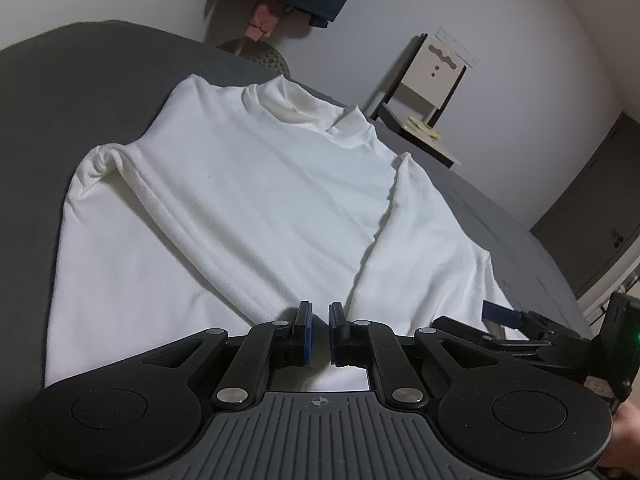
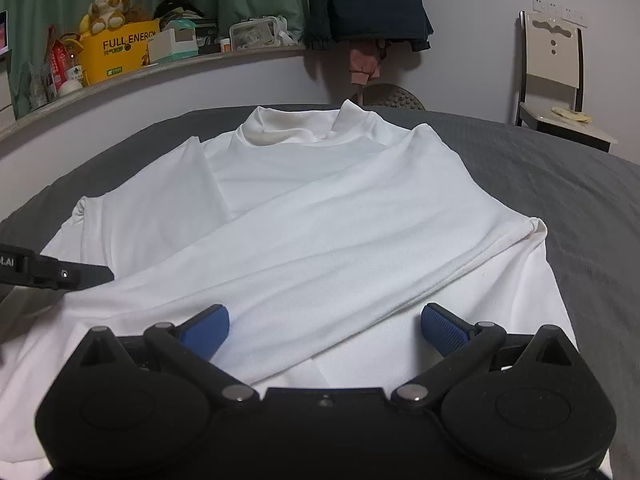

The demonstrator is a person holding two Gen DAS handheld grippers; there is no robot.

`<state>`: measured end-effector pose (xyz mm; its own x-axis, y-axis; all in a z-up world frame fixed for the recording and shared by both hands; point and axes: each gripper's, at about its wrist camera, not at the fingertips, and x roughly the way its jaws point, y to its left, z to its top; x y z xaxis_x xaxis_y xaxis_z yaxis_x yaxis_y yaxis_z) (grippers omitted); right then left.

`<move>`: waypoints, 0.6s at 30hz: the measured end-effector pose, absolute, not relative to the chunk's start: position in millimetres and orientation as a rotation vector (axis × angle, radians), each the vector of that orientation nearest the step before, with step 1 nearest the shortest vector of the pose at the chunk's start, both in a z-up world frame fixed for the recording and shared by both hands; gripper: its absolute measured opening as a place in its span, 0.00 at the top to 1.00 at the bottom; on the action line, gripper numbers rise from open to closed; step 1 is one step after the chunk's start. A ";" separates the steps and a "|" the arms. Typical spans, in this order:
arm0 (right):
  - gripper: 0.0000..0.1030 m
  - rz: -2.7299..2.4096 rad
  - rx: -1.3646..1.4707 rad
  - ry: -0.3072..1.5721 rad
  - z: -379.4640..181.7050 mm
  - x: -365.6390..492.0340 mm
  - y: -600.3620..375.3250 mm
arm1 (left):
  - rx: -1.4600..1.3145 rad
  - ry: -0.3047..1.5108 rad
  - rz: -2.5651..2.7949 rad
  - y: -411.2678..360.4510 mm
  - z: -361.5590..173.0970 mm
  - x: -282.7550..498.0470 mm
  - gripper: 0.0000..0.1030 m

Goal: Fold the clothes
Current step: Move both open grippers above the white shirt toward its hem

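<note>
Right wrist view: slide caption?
Open right gripper hovers over white turtleneck top, sleeves folded across, on grey bedspread.

The shirt's [image 2: 320, 216] hem is hidden under the right gripper [image 2: 324, 330]. The box's [image 2: 120, 54] small print is unreadable. The jacket [image 2: 368, 0] is cut off at the top edge.

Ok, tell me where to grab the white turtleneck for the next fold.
Take the white turtleneck at its near hem corners, coming in low from the hem side. Both sleeves already lie crossed over the body, and the open right gripper and near-closed left gripper hover at that edge.
</note>
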<state>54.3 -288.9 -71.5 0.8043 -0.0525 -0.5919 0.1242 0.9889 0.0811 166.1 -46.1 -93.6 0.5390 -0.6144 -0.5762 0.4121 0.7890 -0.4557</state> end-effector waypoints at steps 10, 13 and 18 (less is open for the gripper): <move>0.00 -0.095 0.116 0.631 -70.9 52.9 -289.2 | -0.041 0.739 -0.603 -64.3 -82.5 154.1 0.92; 0.00 -0.097 0.117 0.631 -70.9 53.3 -288.8 | 0.039 0.715 -0.601 -71.1 -80.5 149.2 0.92; 0.00 -0.098 0.118 0.632 -70.9 53.6 -288.6 | 0.129 0.685 -0.606 -80.1 -77.3 143.7 0.88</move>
<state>53.6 -288.6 -70.9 0.8028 -0.0549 -0.5937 0.1267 0.9887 0.0799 143.7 -80.1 -77.3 0.6108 -0.4824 -0.6278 0.5645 0.8214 -0.0820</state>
